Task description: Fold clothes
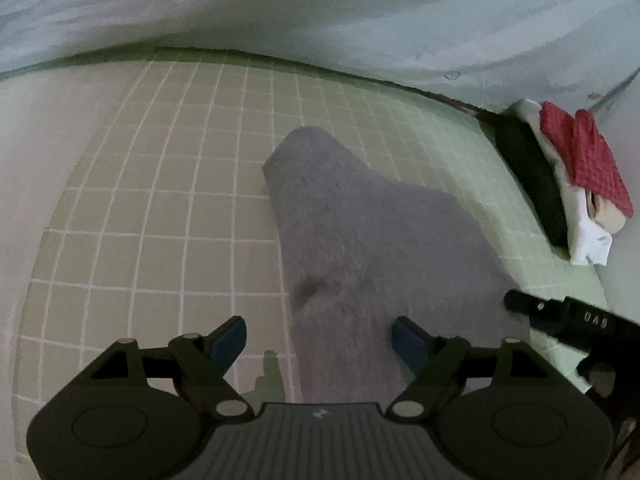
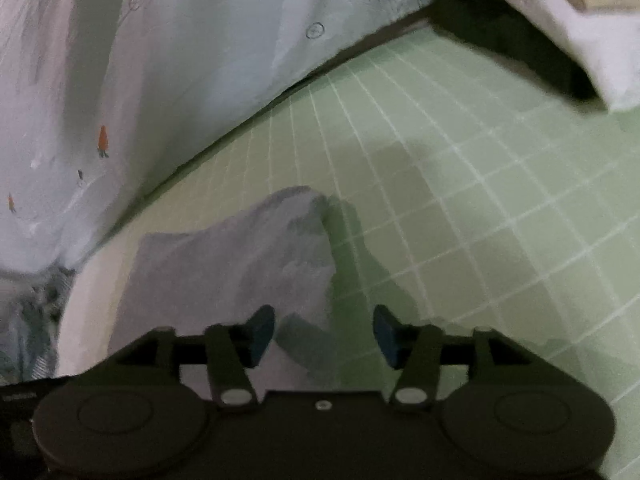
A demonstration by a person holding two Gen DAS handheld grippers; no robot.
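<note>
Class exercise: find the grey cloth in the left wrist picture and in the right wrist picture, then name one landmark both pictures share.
Left wrist: the grey cloth fills the centre, running down between the open jaws.
Right wrist: the grey cloth lies left of centre, reaching down between the open jaws.
Shared landmark: the green grid mat under it, with the folded pile at its far right.

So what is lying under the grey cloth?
The grey cloth lies on the green grid mat, which shows all around it. Whether anything else sits beneath it cannot be seen; the cloth covers that part. Both tools are open, holding nothing.
</note>
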